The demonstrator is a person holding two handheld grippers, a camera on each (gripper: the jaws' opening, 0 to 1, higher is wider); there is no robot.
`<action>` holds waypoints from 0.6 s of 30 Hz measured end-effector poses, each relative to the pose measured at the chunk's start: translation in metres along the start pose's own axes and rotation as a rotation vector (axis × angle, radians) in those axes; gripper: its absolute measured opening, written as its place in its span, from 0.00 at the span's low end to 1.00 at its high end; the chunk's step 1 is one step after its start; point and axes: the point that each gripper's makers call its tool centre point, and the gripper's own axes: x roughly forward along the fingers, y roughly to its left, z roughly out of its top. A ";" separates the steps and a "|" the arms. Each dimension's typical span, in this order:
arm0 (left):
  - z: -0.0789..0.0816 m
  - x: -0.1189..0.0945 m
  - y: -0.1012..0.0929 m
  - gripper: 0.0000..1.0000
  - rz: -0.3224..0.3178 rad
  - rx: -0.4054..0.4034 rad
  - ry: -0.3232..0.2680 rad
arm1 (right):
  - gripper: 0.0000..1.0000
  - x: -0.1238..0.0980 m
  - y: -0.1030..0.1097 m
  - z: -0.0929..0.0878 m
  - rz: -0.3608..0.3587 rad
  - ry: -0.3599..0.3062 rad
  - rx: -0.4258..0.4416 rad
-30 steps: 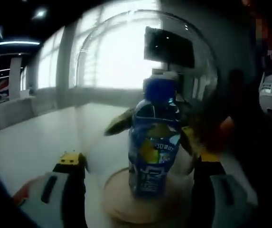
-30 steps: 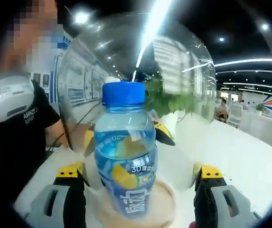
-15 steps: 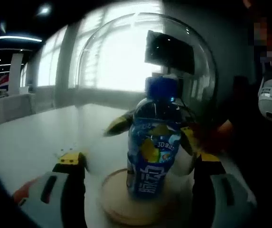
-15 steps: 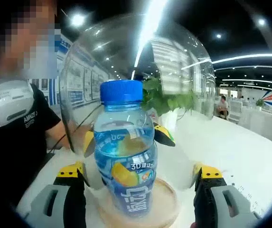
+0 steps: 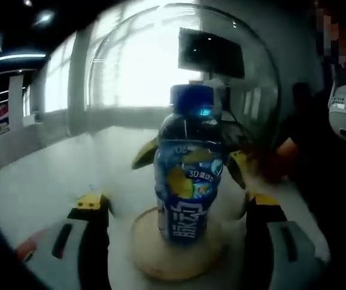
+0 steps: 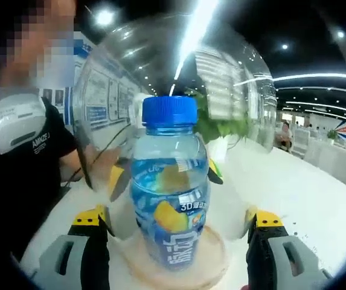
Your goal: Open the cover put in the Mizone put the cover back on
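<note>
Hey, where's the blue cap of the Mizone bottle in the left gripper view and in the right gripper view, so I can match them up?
Left gripper view: the blue cap sits just above centre, dark against the bright window.
Right gripper view: the blue cap sits near centre, above the clear bottle body.
Shared landmark: the round wooden base under the bottle, with the clear dome cover over it.

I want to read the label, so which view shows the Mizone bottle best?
The right gripper view: the Mizone bottle is lit, with its blue cap and label print clear under the glass dome cover. In the left gripper view the bottle is backlit by the windows, so its label looks dark.
</note>
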 end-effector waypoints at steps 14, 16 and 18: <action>-0.002 0.001 0.004 0.79 0.006 0.008 -0.045 | 0.88 0.001 -0.003 0.000 0.003 -0.050 0.023; -0.002 0.001 0.004 0.79 0.007 0.013 -0.044 | 0.88 0.001 -0.003 -0.001 0.002 -0.048 0.022; -0.003 0.001 0.004 0.79 0.007 0.016 -0.046 | 0.88 0.001 -0.002 -0.001 0.001 -0.051 0.021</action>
